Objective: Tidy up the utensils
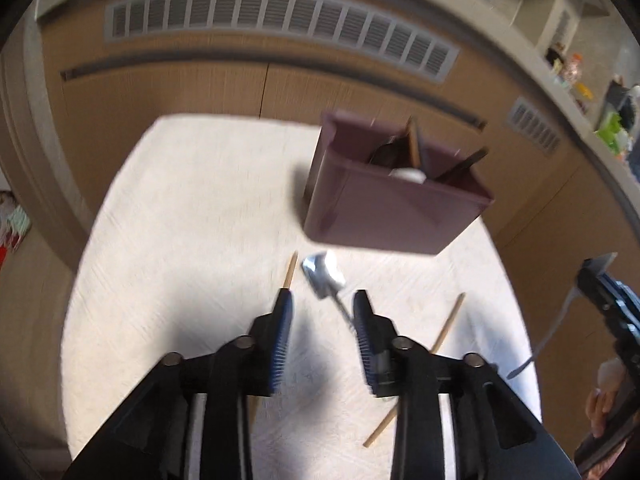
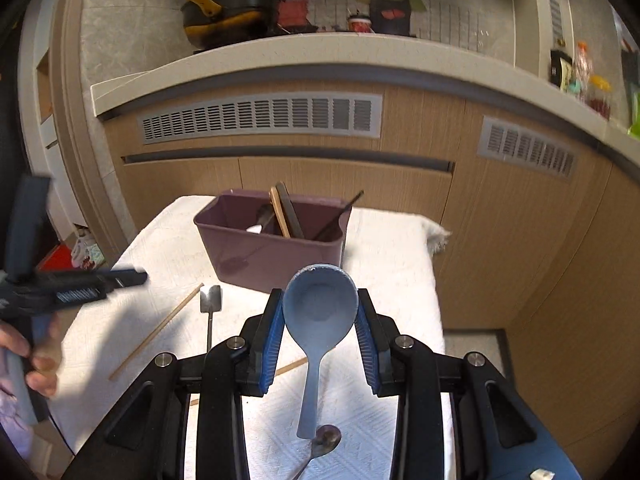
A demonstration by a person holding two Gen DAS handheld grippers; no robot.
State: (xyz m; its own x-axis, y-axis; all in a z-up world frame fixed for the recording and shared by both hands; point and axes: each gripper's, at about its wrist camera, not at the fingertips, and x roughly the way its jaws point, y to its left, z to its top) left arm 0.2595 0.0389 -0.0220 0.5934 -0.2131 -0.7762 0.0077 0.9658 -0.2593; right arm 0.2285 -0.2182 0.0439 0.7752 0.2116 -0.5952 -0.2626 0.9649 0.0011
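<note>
Right gripper [image 2: 320, 312]: clamps the blue rice spoon [image 2: 318, 320] by its bowl.
Left gripper [image 1: 322, 312]: wide, empty.
Purple bin [image 2: 272, 256]: far, already holds several utensils.
Left: shovel-shaped spoon [image 2: 211, 300], chopsticks [image 2: 160, 330], metal spoon [image 2: 326, 442] lie near on the cloth.

The left wrist view is smeared by motion blur, so the purple bin [image 1: 384, 208] and the utensils standing in it lose their outlines; which utensils they are cannot be told there. The small shovel-shaped spoon [image 1: 325, 274] has its handle hidden behind a finger pad [image 1: 366, 344] of the left gripper [image 1: 322, 336]. One chopstick [image 1: 416, 376] passes behind that gripper's body. In the right wrist view, a metal spoon [image 2: 325, 442] runs off the bottom edge, and the blue ladle's [image 2: 320, 320] bowl edges sit behind the right gripper's [image 2: 320, 336] pads.
</note>
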